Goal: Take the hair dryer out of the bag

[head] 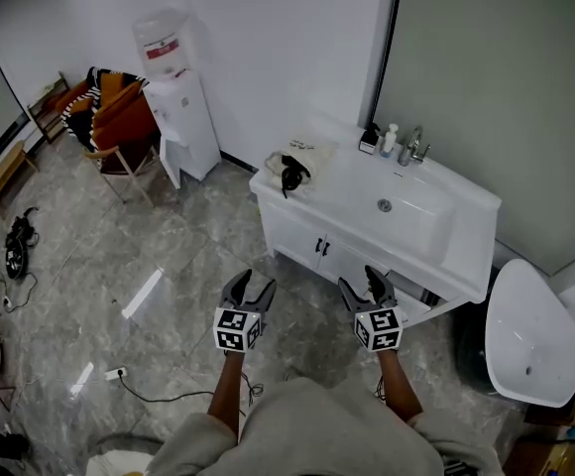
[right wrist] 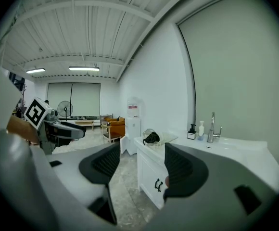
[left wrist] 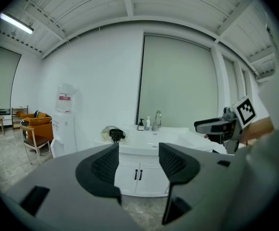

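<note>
A cream cloth bag (head: 307,154) lies on the left end of the white vanity counter (head: 344,199), and a black hair dryer (head: 291,175) pokes out of its mouth. The bag (left wrist: 109,130) with the dryer (left wrist: 115,135) also shows far off in the left gripper view, and the dryer (right wrist: 151,138) in the right gripper view. My left gripper (head: 248,292) and right gripper (head: 366,287) hang over the floor in front of the vanity, well short of the bag. Both are open with nothing between their jaws.
The vanity holds a sink basin (head: 397,206), a faucet (head: 413,147) and soap bottles (head: 389,139). A water dispenser (head: 178,107) and an orange chair (head: 119,127) stand at the left wall. A white toilet (head: 530,335) is at the right. Cables (head: 149,390) lie on the marble floor.
</note>
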Demonstrator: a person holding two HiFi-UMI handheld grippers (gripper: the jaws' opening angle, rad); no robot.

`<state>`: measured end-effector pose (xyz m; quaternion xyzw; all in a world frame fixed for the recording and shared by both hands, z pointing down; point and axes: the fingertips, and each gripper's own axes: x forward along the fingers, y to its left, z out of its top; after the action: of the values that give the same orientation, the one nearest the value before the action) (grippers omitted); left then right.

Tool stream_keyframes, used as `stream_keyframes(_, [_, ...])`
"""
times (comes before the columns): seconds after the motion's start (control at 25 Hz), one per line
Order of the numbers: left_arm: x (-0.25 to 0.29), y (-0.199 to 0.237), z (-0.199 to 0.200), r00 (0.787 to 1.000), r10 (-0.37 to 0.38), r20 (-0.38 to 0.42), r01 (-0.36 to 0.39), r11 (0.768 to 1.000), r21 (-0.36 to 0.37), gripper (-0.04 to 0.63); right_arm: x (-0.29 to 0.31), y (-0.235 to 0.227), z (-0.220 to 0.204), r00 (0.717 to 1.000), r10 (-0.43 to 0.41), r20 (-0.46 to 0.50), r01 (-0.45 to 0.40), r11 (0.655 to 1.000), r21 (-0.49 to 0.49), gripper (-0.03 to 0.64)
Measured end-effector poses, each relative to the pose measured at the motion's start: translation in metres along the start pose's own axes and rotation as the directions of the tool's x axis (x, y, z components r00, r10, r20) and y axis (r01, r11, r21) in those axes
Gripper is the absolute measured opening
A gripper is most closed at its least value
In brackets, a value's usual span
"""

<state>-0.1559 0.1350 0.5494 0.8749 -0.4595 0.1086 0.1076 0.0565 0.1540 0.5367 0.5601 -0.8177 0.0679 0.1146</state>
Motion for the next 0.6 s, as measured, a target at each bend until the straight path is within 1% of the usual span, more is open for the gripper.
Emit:
stream_keyframes(0.32, [0.032,0.038,0.008,1.0,-0.022,-0.003,0.022,1.0,0.013,0.256,0.045,-0.004,-0.002,1.0,-0.027,-0.015,0.027,1.0,0.001,0.271])
stream_keyframes(0.6, [0.049,0.047,0.001,0.999,-0.033,-0.019,0.033,0.999,0.007,0.256,0.059,-0.006,-0.014,0.999,-0.026,-0.041,0.026,1.0,0.005,0.268])
